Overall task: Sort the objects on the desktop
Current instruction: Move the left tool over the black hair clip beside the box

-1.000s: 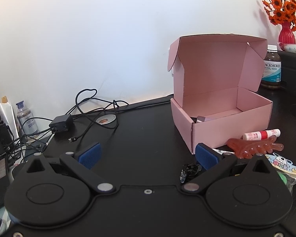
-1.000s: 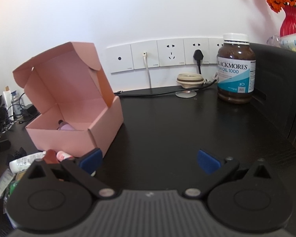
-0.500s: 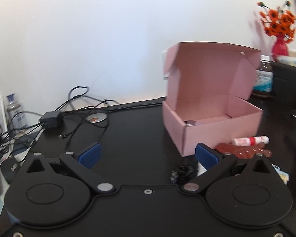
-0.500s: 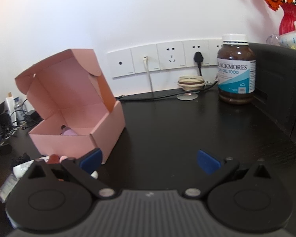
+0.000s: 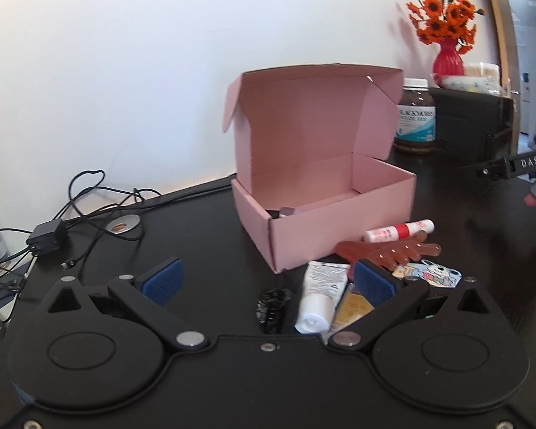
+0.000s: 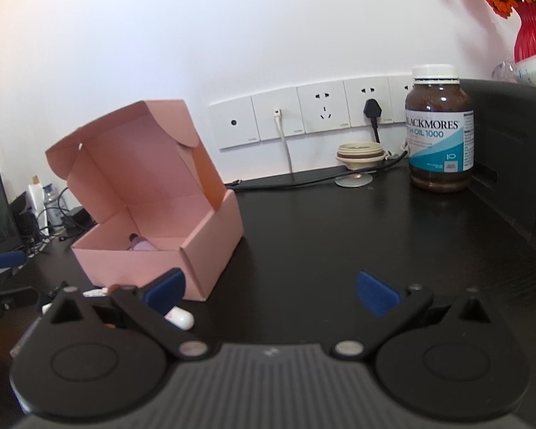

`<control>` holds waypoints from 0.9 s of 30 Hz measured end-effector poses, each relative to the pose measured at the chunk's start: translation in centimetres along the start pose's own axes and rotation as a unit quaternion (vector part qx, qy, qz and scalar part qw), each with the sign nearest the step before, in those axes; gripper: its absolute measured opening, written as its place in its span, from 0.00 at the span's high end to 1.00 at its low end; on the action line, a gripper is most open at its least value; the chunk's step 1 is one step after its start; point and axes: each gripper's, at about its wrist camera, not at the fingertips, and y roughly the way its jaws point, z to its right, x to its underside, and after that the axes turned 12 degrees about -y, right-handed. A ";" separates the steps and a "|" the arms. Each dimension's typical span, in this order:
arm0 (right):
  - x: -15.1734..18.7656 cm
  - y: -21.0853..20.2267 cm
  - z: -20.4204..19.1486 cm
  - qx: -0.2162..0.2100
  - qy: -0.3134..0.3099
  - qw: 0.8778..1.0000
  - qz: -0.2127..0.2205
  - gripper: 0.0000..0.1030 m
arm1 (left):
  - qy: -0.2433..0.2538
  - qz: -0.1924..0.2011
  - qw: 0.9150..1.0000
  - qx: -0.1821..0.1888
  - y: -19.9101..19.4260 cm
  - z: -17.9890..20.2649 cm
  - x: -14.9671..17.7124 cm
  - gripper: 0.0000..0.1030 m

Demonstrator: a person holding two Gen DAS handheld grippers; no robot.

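Swung rightward since a second ago, the left gripper [image 5: 268,280] hangs wide open and empty over the white tube [image 5: 321,295]; right gripper [image 6: 271,287] likewise gapes empty, pink box [image 6: 168,221] at ten o'clock.

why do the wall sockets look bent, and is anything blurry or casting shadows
Right wrist view: fisheye distortion bows the socket row; the Blackmores bottle is sharp. Left wrist view: the white tube looks slightly smeared, and the flowers cast a soft shadow on the wall.
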 end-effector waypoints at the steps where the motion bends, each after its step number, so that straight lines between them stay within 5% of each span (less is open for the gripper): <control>1: 0.0 0.0 0.1 -0.003 0.001 1.000 0.000 0.01 | 0.001 -0.002 1.000 0.000 0.1 0.1 0.0 0.00; 27: 0.0 -0.2 0.3 0.002 0.011 1.000 0.005 0.01 | -0.020 -0.004 1.000 0.013 0.0 -0.4 0.1 0.00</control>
